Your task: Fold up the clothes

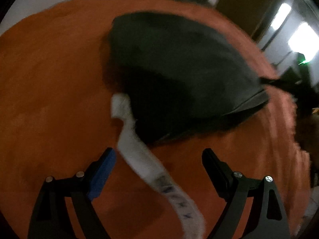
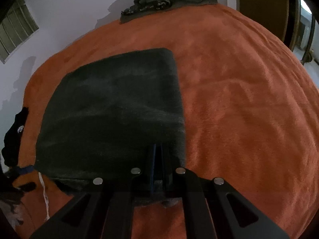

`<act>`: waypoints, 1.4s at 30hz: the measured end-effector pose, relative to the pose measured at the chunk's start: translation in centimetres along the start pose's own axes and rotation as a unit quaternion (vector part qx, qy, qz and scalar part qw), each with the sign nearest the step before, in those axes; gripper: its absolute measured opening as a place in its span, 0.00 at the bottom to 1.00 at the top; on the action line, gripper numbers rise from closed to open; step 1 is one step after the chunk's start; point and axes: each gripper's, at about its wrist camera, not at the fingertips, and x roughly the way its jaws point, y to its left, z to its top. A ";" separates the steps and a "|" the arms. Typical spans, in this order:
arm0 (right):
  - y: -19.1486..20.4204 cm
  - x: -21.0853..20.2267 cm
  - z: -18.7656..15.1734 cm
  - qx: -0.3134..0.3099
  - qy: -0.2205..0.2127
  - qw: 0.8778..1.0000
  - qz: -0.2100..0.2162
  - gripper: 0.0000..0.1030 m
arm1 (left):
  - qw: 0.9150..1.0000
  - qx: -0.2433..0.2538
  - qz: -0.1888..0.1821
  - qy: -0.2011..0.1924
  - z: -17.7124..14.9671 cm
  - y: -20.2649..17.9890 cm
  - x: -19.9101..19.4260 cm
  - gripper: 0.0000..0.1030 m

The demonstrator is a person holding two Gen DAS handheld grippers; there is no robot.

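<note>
A dark green folded garment [image 2: 111, 111] lies on an orange blanket [image 2: 249, 107] that covers the bed, and everything here is told in relation to this garment. In the right wrist view the garment looks like a neat rectangle with one rounded corner on its far side, and its near edge shows several layers of cloth. The right tongs [image 2: 157, 155] are clenched on the near right corner of the garment; the two fingers stand very close together with the cloth between them, and one blue pad [image 2: 152, 159] is visible beside the fabric. In the left wrist view the same garment [image 1: 179, 69] is blurred and seems a little lifted at its near side, with a folded hem showing at its right end. The left tongs [image 1: 159, 155] are released, the fingers wide apart, just in front of the garment and not touching it. A white strip [image 1: 135, 145] with dark printed marks comes from the near left corner of the garment and runs between the open fingers toward the camera; I cannot tell if it belongs to the garment. Far behind the garment, at the edge of the blanket near the white wall [image 2: 65, 10], lies another pile of dark clothes [image 2: 167, 0]. To the left of the garment, a black cloth [image 2: 16, 137] lies at the edge of the bed
</note>
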 end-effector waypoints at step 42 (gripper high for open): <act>3.2 -4.2 -0.3 -0.026 -0.018 0.999 0.042 0.05 | 0.985 -0.159 0.056 -0.027 4.5 12.3 -3.3 0.00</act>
